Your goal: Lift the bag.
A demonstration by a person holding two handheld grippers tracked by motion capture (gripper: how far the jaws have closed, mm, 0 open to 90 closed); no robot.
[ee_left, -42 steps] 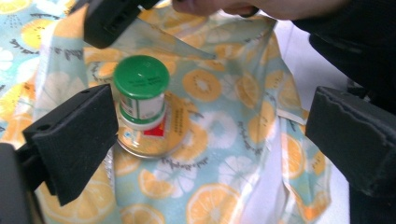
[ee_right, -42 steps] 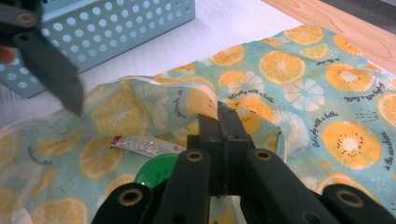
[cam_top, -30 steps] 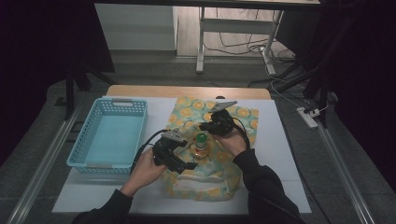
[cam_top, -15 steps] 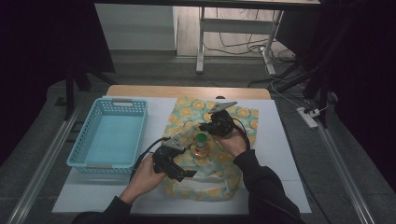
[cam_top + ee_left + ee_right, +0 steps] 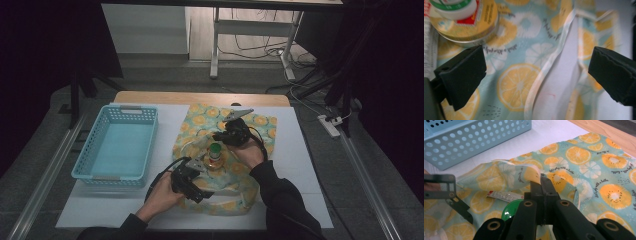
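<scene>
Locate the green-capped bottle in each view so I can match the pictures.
High view: green-capped bottle at centre, on the citrus-print cloth.
Left gripper view: top left corner, seen from above.
Right gripper view: green cap low centre, behind the jaws.
Shared landmark: the citrus-print cloth.

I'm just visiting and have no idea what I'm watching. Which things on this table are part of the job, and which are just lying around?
In use:
- citrus-print cloth, one edge pinched in the shut right gripper
- green-capped bottle standing on the cloth
- left gripper, fingers open above a cloth fold

Lying about:
- blue basket, beside the cloth
- white board underneath
</scene>
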